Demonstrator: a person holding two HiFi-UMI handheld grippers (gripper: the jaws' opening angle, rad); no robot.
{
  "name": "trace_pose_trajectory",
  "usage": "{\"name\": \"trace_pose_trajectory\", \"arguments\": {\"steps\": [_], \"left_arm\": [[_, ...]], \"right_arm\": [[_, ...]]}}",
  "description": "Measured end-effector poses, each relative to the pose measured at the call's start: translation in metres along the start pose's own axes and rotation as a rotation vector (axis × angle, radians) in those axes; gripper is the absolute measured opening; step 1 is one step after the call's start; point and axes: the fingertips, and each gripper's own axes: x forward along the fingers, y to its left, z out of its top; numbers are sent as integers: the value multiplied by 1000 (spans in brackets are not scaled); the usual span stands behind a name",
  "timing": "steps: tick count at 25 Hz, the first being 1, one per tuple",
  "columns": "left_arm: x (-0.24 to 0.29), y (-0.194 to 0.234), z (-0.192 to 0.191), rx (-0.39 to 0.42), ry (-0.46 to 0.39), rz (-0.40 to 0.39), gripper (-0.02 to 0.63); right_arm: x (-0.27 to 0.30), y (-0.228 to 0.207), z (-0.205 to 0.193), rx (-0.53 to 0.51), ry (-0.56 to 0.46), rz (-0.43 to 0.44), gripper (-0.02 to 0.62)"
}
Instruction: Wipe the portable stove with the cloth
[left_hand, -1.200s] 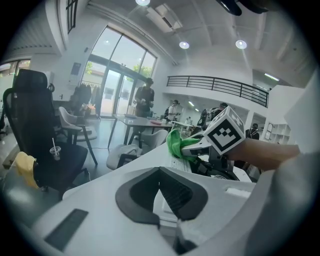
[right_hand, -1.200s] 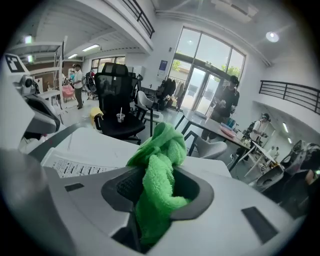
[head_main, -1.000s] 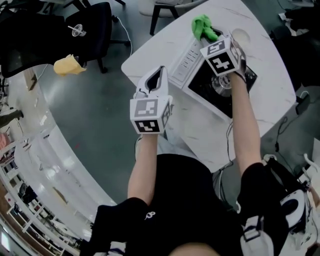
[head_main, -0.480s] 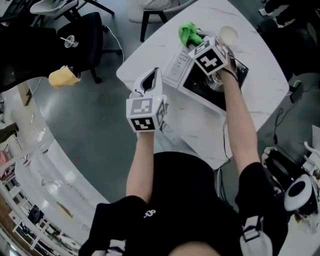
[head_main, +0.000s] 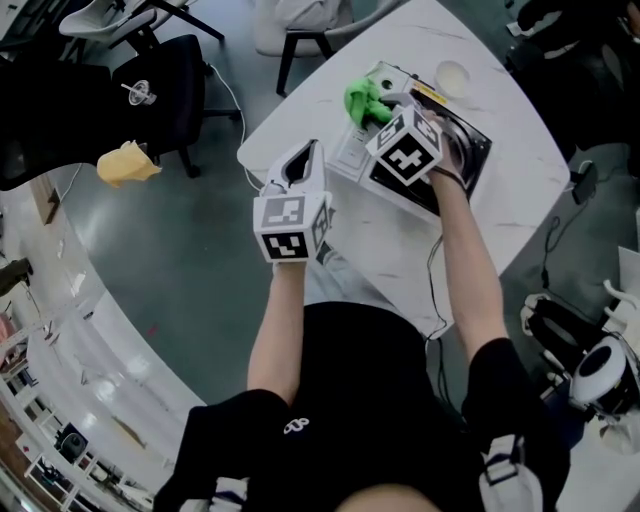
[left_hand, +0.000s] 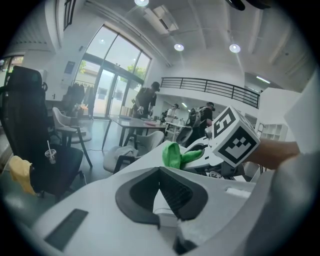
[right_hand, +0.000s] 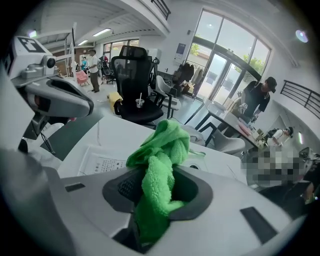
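The portable stove (head_main: 455, 160), white with a black top, lies on the white table (head_main: 500, 210). My right gripper (head_main: 383, 110) is shut on the green cloth (head_main: 362, 100), which hangs bunched over the stove's left end by the printed control panel (right_hand: 102, 164). In the right gripper view the cloth (right_hand: 157, 165) fills the jaws of that gripper (right_hand: 157, 197). My left gripper (head_main: 308, 152) hovers at the table's near-left edge, apart from the stove, shut with nothing in it. In the left gripper view that gripper (left_hand: 160, 192) faces the cloth (left_hand: 175, 156) ahead.
A small round white dish (head_main: 452, 75) sits on the table beyond the stove. A black office chair (head_main: 165, 85) and a yellow object (head_main: 122, 162) stand on the floor to the left, a pale chair (head_main: 300, 25) behind the table. Cables hang at the table's right edge (head_main: 555, 225).
My right gripper has carried the green cloth from the stove's far-left corner leftward and nearer, over its control-panel end. The left gripper has hardly moved.
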Motion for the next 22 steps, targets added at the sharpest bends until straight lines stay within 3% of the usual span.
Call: {"name": "trace_pose_trajectory", "arguments": {"steps": [5, 22], "left_arm": [[-1, -5, -7, 3, 11, -15, -2], [-11, -26, -9, 21, 9, -31, -2]], "right_arm": [[-5, 23, 0, -53, 14, 21, 110], [-25, 98, 3, -68, -27, 151, 114]]}}
